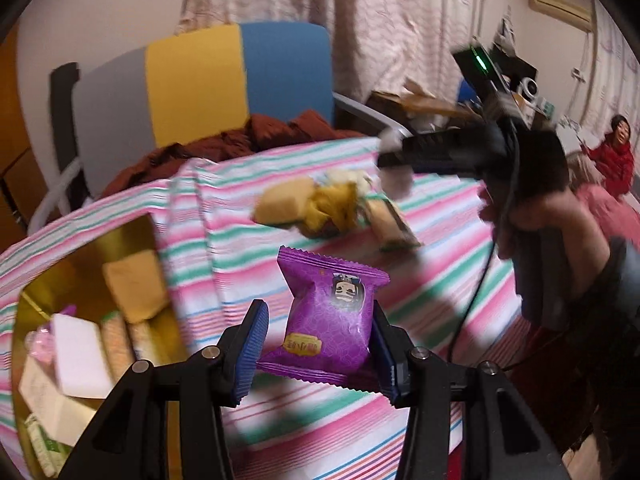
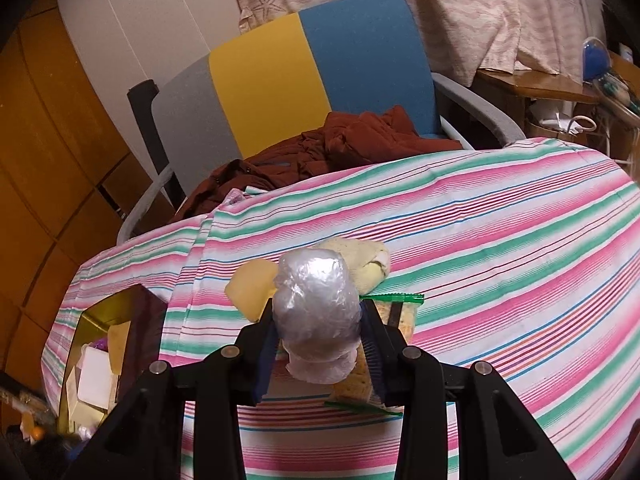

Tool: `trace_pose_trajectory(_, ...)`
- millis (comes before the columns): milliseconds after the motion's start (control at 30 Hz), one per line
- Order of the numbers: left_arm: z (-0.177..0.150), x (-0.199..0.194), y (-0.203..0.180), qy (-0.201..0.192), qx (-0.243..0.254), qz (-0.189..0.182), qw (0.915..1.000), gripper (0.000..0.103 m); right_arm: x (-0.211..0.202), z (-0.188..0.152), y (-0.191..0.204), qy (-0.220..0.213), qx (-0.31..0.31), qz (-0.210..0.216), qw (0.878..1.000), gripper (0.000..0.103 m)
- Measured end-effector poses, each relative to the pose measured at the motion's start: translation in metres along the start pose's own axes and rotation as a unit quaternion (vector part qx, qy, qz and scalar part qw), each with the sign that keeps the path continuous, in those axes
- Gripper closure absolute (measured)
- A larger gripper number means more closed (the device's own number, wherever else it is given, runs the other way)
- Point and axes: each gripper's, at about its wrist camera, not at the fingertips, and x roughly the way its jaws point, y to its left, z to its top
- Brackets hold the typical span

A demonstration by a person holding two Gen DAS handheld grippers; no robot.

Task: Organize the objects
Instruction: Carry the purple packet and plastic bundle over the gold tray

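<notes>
Striped cloth (image 1: 440, 280) covers the table where the left gripper (image 1: 318, 354) clamps a purple snack packet (image 1: 330, 320) beside the gold box (image 1: 92, 240) while the right gripper (image 2: 318, 344) pinches a clear-wrapped bundle (image 2: 316, 300), whose slippery film could slide free.
</notes>
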Motion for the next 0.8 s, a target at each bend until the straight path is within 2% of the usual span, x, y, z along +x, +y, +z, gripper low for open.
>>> trace_pose_trajectory(300,-0.002,-0.029,0.058,-0.023,-0.064,0.050,0.9965,0.053,-0.012,-0.009,0.036,0.000,-0.041,0.023,0.999,0.063)
trace_pose_trajectory(500,-0.011,-0.039,0.090,-0.034,-0.095,0.074,0.9921,0.053,-0.019,-0.022,0.074,0.010,-0.060,0.060,0.996,0.063)
trace_pose_trajectory(800,-0.029,-0.059,0.126,-0.049,-0.141,0.076,0.9859,0.053,-0.013,-0.043,0.158,0.042,-0.099,0.129,0.986,0.063)
